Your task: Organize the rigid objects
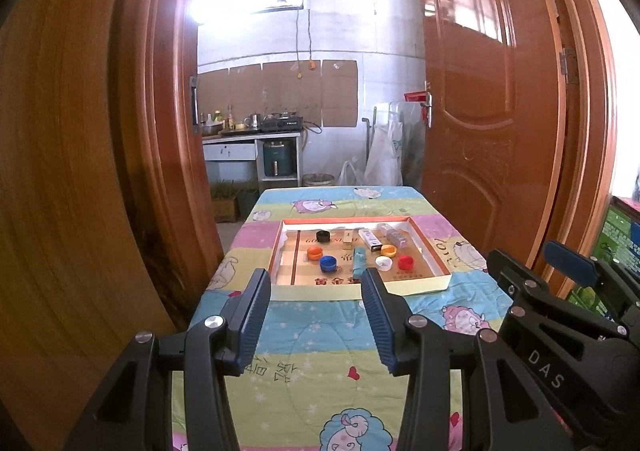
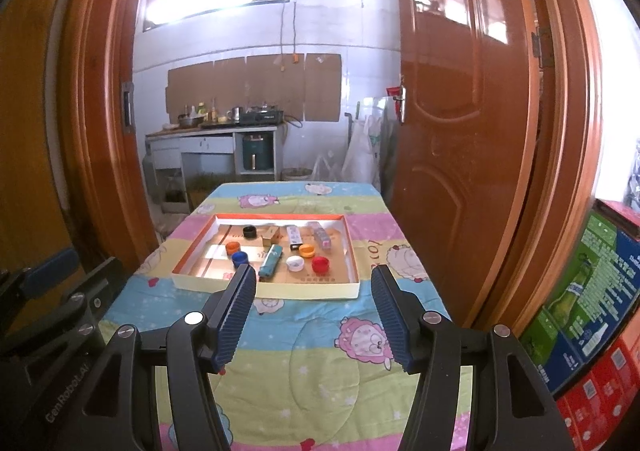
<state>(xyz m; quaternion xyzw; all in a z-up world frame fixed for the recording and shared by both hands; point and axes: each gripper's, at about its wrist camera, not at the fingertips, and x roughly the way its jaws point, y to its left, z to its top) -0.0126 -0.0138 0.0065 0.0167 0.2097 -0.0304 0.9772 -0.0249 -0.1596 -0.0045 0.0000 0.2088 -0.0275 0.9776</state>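
your left gripper (image 1: 316, 315) hangs with its jaws spread wide and nothing between them, above the cartoon-print quilt (image 1: 320, 363) on the near half of the table. your right gripper (image 2: 314, 315) is likewise released and bare, just beside it. ahead of both, well apart from the fingertips, the shallow cardboard tray (image 2: 192, 251) lies flat on the quilt. inside it sit a black cap (image 2: 250, 231), orange cap (image 2: 232, 248), blue cap (image 2: 240, 258), white cap (image 2: 295, 263), red cap (image 2: 320, 264) and yellow cap (image 2: 307, 250), a teal lighter (image 2: 270, 260) lying at a slant, and a few small boxes toward the back.
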